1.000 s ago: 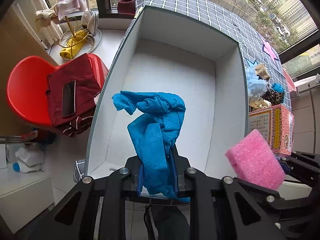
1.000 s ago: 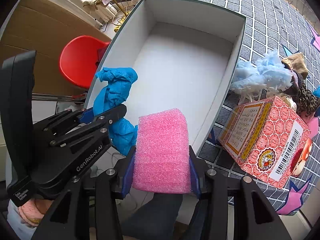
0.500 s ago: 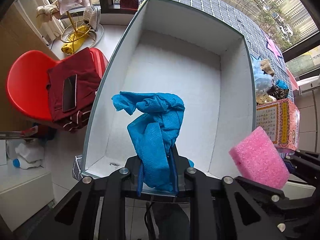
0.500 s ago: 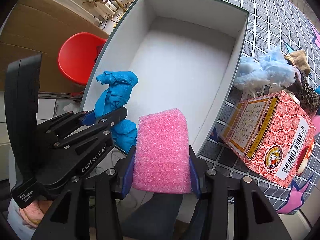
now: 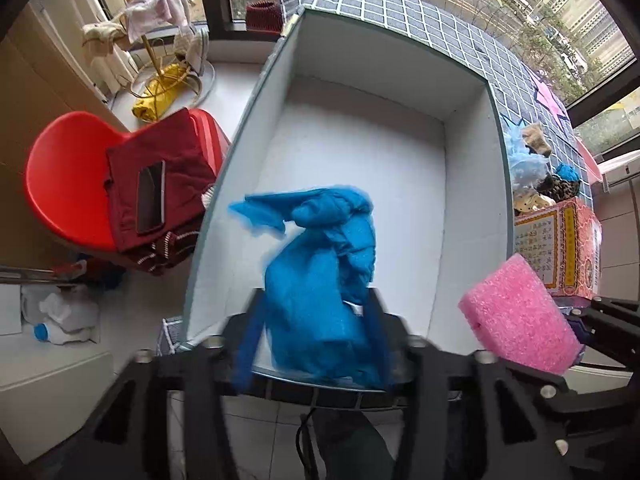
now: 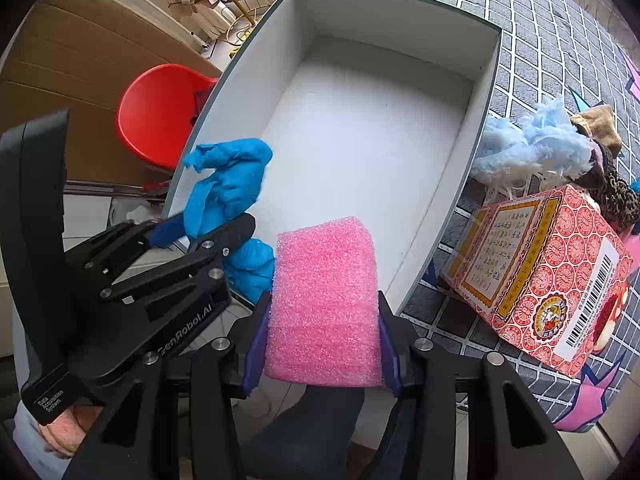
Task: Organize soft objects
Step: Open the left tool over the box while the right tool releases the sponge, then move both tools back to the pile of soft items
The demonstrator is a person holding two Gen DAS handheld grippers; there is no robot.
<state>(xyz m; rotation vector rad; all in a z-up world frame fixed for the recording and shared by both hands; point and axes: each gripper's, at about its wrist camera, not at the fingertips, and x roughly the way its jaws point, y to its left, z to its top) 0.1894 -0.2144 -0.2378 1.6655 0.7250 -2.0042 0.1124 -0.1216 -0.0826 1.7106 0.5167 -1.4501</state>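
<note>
A crumpled blue cloth (image 5: pixel 320 276) hangs over the near end of a big white box (image 5: pixel 360 152). It sits between the fingers of my left gripper (image 5: pixel 316 332), whose jaws are opening; the pads stand off the cloth's sides. In the right wrist view the same cloth (image 6: pixel 232 184) sticks up from the left gripper (image 6: pixel 218 226) at the box's (image 6: pixel 360 140) near left corner. My right gripper (image 6: pixel 322 344) is shut on a pink foam block (image 6: pixel 324 300), held just short of the box's near rim. That block (image 5: pixel 516 316) also shows at the lower right of the left wrist view.
A red patterned carton (image 6: pixel 552 280) lies on the checked tablecloth (image 6: pixel 560 60) right of the box, with a pale blue fluffy piece (image 6: pixel 528 144) and leopard-print fabric (image 6: pixel 616 196) behind it. Left of the box is a red chair (image 5: pixel 52 184) bearing a dark red garment and a phone.
The left gripper's jaws have spread apart and the blue cloth has loosened and sagged between them. The right gripper still holds the pink block in the same place.
</note>
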